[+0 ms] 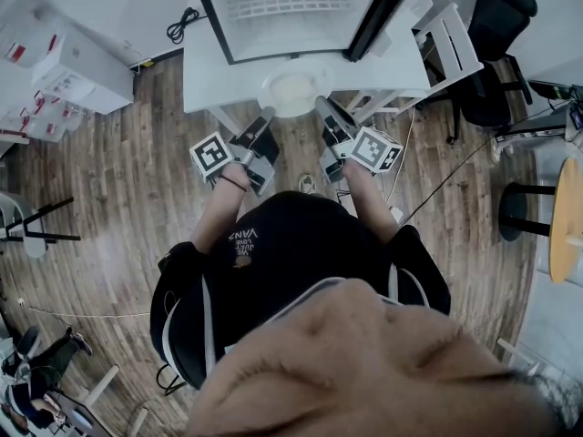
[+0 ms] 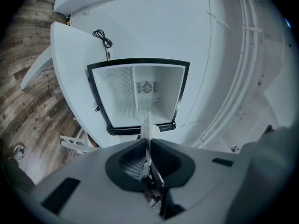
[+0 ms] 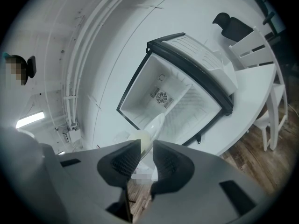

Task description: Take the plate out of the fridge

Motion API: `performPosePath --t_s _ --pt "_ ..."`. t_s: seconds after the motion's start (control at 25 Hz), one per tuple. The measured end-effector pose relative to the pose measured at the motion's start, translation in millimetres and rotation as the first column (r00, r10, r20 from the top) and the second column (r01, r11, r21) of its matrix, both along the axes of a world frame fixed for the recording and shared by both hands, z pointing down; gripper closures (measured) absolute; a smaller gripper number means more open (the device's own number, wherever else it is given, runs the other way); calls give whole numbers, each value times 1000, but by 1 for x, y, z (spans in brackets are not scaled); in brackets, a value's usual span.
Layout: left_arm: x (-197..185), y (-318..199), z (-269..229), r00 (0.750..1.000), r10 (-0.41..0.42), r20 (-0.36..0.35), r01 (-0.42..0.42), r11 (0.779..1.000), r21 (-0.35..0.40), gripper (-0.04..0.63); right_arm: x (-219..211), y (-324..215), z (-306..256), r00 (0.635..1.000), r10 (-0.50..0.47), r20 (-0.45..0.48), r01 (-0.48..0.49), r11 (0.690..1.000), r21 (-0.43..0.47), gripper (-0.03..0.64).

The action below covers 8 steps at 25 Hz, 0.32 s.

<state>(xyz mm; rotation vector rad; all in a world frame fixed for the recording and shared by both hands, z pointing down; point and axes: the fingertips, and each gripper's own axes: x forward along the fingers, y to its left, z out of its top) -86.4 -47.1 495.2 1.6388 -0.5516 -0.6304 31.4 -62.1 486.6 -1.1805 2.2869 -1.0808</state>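
The left gripper [image 2: 145, 139] is clenched on one rim of the white plate [image 2: 149, 129], seen edge-on, and the right gripper [image 3: 146, 141] grasps the opposite rim. The plate hangs between them just outside the open mini fridge [image 1: 282, 7] at top centre of the head view. Both gripper views look into its white compartment as far as a round fan grille [image 2: 146, 87] that the head view does not show. The fridge stands on a white surface [image 1: 205, 71], with a coiled black cable [image 1: 182, 25] at upper left and a black office chair [image 1: 496, 35] at upper right.
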Motion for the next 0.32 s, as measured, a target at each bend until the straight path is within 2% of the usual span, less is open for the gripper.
performPosePath --t_s 0.32 --pt "-4 -2 1 1000 0 1 0 1000 -4 554 -1 -3 3 1000 7 -10 -7 1000 -2 529"
